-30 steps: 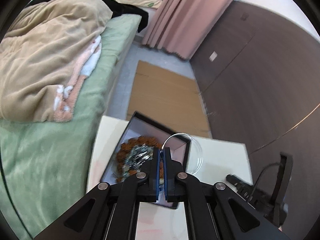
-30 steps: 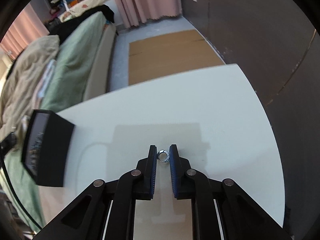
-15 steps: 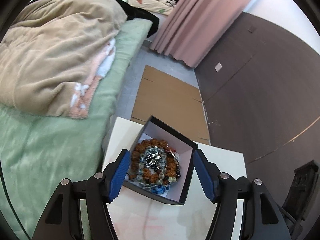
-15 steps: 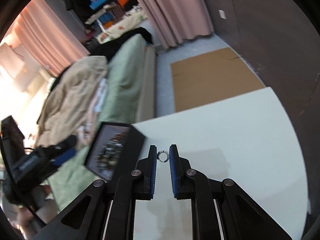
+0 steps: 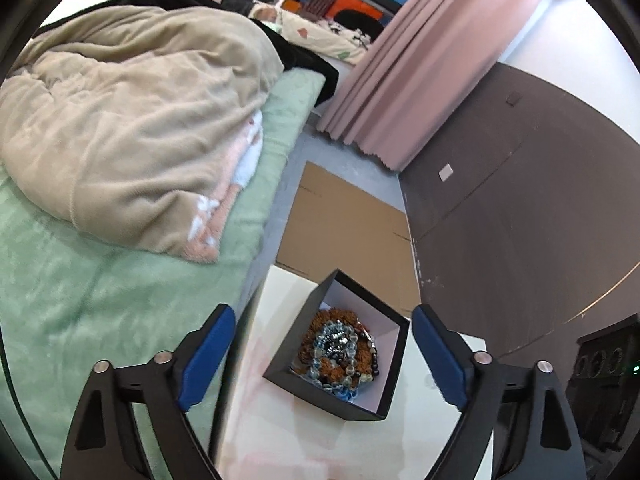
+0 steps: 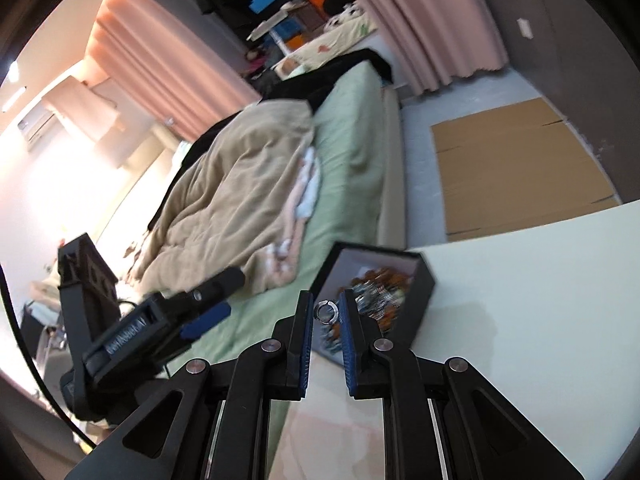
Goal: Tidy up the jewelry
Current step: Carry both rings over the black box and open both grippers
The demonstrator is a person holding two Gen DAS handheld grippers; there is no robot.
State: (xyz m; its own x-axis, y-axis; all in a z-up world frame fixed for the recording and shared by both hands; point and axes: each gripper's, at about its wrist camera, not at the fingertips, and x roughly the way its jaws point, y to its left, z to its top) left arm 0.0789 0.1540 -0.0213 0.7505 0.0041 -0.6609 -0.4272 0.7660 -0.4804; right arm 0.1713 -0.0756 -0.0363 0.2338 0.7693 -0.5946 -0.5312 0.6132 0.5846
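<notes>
A black jewelry box [image 5: 394, 368] with a white inside stands on the white table near its left edge. It holds a heap of bead bracelets [image 5: 340, 346], brown, clear and dark. My left gripper [image 5: 320, 356] is wide open and empty, its blue pads on either side of the box and above it. My right gripper [image 6: 327, 312] is shut on a small silver ring [image 6: 327, 312] and holds it over the near left corner of the box [image 6: 424, 280]. The left gripper [image 6: 200, 312] shows at the left of the right wrist view.
The white table [image 6: 540, 300] stretches to the right of the box. A bed with a green sheet [image 5: 80, 300] and a beige blanket [image 5: 132, 132] lies beside the table's left edge. Flat cardboard [image 5: 344, 216] lies on the floor beyond. A dark wall [image 5: 520, 200] runs along the right.
My left gripper opened wide, let go of a clear bangle and drew back above the box. My right gripper carried the ring left from the table's middle to the box.
</notes>
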